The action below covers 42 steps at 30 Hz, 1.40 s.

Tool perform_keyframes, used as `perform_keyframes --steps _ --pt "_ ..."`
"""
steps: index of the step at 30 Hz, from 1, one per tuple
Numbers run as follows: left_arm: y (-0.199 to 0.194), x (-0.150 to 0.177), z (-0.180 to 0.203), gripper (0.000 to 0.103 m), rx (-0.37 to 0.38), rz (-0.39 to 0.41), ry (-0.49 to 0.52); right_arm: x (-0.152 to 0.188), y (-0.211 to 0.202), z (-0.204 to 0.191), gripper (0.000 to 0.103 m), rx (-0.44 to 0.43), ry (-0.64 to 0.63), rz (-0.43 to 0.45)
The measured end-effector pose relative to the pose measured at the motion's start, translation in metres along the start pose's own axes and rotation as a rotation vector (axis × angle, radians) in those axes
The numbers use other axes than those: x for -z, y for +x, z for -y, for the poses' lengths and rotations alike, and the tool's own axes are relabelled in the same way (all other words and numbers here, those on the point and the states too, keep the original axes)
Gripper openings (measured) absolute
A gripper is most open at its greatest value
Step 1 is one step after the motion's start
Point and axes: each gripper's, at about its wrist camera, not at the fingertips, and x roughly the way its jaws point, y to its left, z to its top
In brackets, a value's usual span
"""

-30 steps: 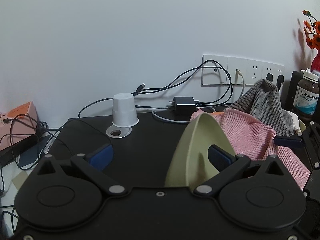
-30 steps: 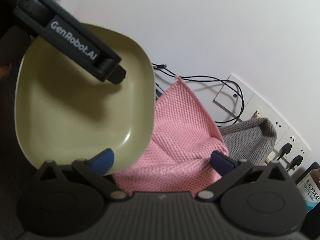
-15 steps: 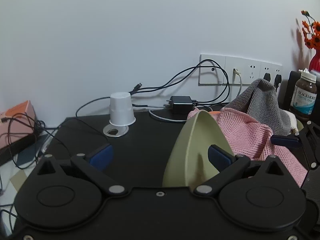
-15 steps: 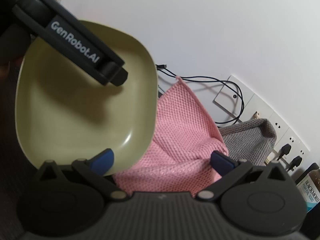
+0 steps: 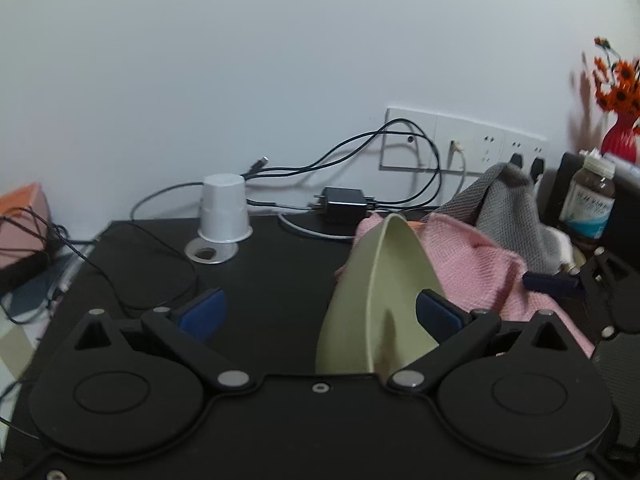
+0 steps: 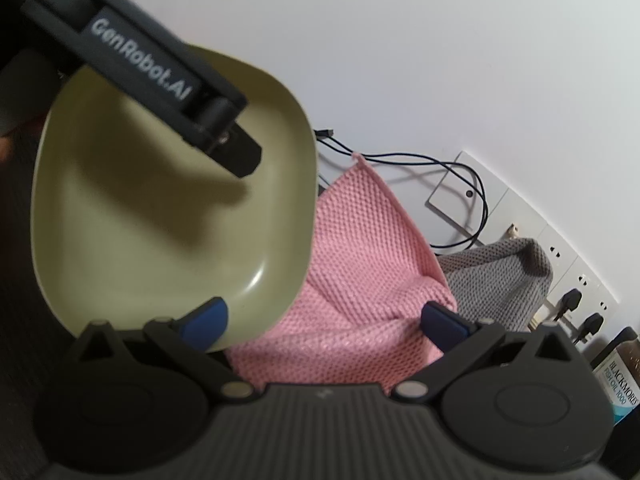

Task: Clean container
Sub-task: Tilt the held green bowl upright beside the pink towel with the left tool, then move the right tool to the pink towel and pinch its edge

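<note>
An olive-green container [image 5: 360, 292] stands on its edge on the black table [image 5: 280, 272], its hollow side [image 6: 140, 240] facing the right wrist camera. My left gripper [image 5: 318, 314] is open and straddles the rim, its right finger [image 6: 160, 80] reaching across the hollow while the left one stays well clear of the outside. A pink cloth [image 6: 360, 280] lies bunched beside and behind the container. My right gripper [image 6: 324, 320] is open just in front of that cloth [image 5: 472, 264], with its left pad at the container's lower rim.
A grey cloth [image 5: 504, 208] is heaped behind the pink one. An upturned white cup [image 5: 224, 208], a charger [image 5: 344, 200] and loose cables lie near the wall sockets. A supplement bottle [image 5: 588, 208] and a red vase [image 5: 620, 136] stand at the right.
The left wrist view has drifted, so the cup and sockets sit further left. The left finger has slid slightly further across the container's hollow. Both jaws keep the same width.
</note>
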Motion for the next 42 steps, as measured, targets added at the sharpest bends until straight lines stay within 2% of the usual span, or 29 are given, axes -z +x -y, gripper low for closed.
perform_keyframes --steps 3,10,12,14,16,18,21,23,26,30,34,38,42 --pt "-0.004 0.001 0.005 0.103 -0.016 0.021 0.031 0.000 0.000 0.001 0.102 0.000 0.000 0.000" --pt "-0.007 0.002 0.010 0.101 0.013 0.037 0.045 -0.001 -0.002 0.001 0.102 0.001 -0.002 0.000" --pt "-0.008 0.002 0.010 0.092 0.021 0.034 0.048 -0.001 -0.002 0.001 0.102 0.001 -0.002 0.000" --pt "-0.008 0.002 0.009 0.075 0.037 0.031 0.035 -0.001 -0.003 0.000 0.102 0.002 -0.003 0.000" --pt "-0.008 0.002 0.006 0.067 0.062 0.029 0.014 0.000 -0.002 0.001 0.102 0.002 -0.003 0.000" --pt "-0.009 0.003 0.004 0.054 0.087 0.030 -0.012 0.000 -0.001 0.000 0.102 0.002 -0.003 0.000" --pt "-0.013 0.003 0.003 0.045 0.099 0.055 -0.020 0.000 -0.001 0.001 0.102 0.002 -0.002 0.001" --pt "-0.016 0.003 0.005 0.025 0.095 0.077 -0.013 0.000 -0.001 0.001 0.102 0.002 -0.003 0.002" --pt "-0.025 0.003 0.006 0.013 0.100 0.121 -0.019 0.000 0.001 0.001 0.102 -0.001 -0.001 0.004" --pt "-0.031 0.001 0.008 0.009 0.094 0.161 -0.017 0.000 0.000 0.005 0.102 -0.021 0.016 0.014" --pt "-0.031 0.000 0.007 0.008 0.088 0.155 -0.030 0.000 -0.009 0.019 0.102 -0.030 0.074 0.073" --pt "-0.036 -0.002 0.007 0.009 0.048 0.194 -0.020 -0.001 -0.019 0.036 0.102 -0.013 0.129 0.110" --pt "-0.040 -0.004 -0.003 0.009 -0.015 0.226 -0.055 0.002 -0.032 0.066 0.102 0.008 0.210 0.126"
